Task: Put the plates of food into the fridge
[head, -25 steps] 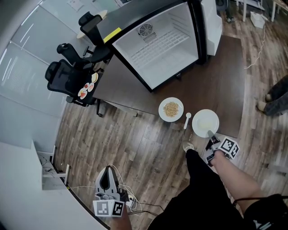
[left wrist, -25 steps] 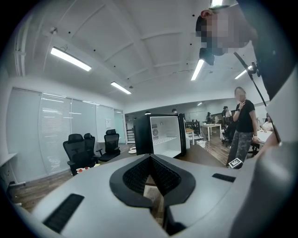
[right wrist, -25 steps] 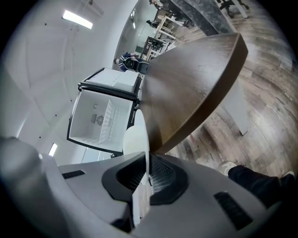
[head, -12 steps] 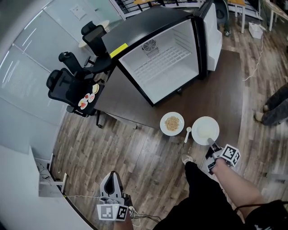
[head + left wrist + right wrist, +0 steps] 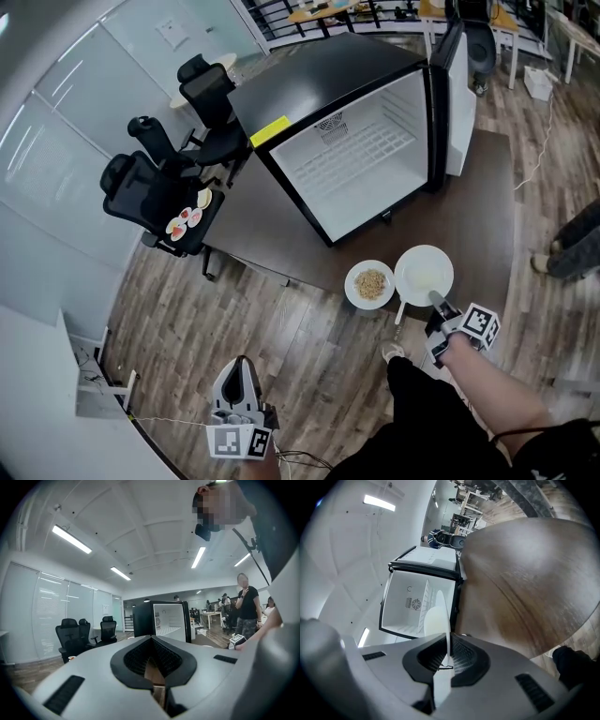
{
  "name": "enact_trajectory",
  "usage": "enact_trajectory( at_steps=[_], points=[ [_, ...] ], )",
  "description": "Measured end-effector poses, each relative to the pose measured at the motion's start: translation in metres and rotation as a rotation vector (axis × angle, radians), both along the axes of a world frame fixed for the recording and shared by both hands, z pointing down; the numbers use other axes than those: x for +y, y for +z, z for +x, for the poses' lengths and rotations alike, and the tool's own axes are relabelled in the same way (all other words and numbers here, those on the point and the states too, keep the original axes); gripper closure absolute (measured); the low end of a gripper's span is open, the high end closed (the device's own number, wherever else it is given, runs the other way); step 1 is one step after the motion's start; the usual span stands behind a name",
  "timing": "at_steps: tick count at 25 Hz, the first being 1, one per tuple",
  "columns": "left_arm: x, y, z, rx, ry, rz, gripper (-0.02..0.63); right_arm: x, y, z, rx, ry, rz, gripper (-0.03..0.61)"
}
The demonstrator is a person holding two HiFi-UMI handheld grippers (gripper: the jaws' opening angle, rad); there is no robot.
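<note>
The white plate (image 5: 424,274) is pinched at its near rim by the right gripper (image 5: 439,305) and held roughly flat in front of the open fridge (image 5: 319,84), evidently so nothing spills on the way in. The plate of food (image 5: 370,284) lies on the floor before the fridge. The left gripper (image 5: 240,364), jaws pressed together and empty, is kept well back from the fridge, judged to be idle.

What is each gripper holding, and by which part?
The right gripper pinches the round white plate by its near rim; the left gripper holds nothing.
</note>
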State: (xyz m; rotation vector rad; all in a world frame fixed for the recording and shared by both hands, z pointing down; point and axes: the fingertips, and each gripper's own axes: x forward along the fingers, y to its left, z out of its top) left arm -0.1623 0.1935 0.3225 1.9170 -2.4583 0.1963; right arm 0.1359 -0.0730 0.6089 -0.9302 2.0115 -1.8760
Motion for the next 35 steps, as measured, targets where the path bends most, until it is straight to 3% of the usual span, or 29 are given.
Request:
enact_trajectory(
  at_steps=[17, 35],
  points=[
    [-0.071, -0.019, -0.06, 0.0, -0.01, -0.002, 0.611, -0.074, -0.07, -0.096, -0.062, -0.071, 0.023, 0.561],
    [-0.137, -0.034, -0.135, -0.008, -0.085, 0.03, 0.611, -0.16, -0.137, -0.218, -0.103, -0.173, 0.044, 0.561]
  ],
)
